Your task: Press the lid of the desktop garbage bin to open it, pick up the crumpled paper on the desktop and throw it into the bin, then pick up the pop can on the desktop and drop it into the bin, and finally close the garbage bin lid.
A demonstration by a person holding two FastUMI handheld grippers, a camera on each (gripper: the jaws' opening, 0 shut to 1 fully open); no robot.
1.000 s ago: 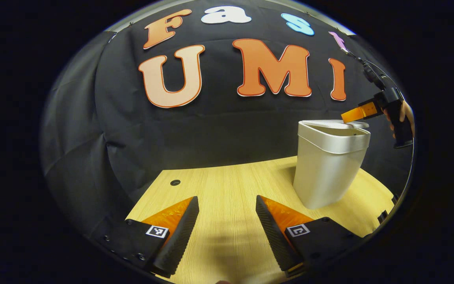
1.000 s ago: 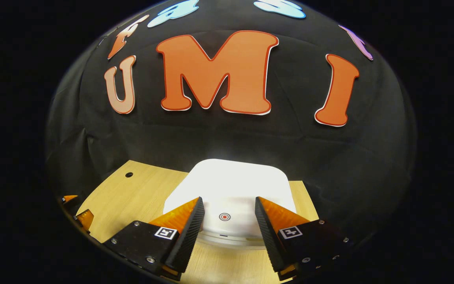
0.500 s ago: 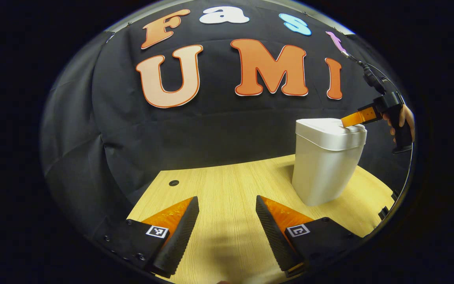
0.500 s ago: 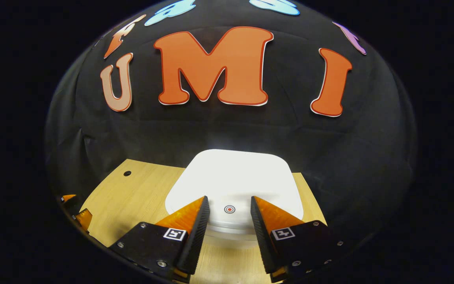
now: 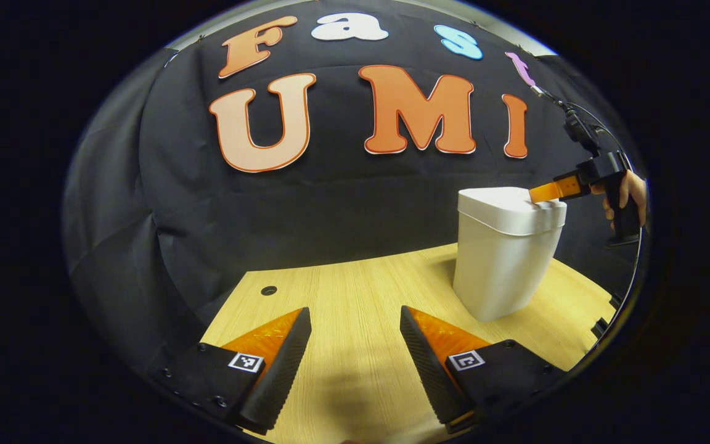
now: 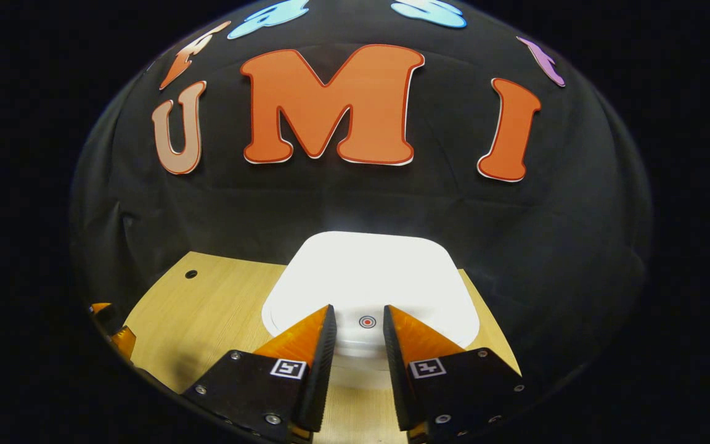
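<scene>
At three o'clock on the wooden desktop [image 5: 361, 296], the white plastic lidded bin [image 5: 500, 271] looks light, tippable; right gripper [image 6: 358, 311], narrowly parted, probably touches its lid's [image 6: 367, 277] red-ringed mark [image 6: 367, 322]; left gripper [image 5: 355, 320] spread, empty.

Closed white bin [image 5: 503, 259] on wooden desk [image 5: 355, 296]

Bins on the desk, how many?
1. The white garbage bin stands on the wooden desk, lid down, right gripper at its front edge. More may be out of frame.
</scene>
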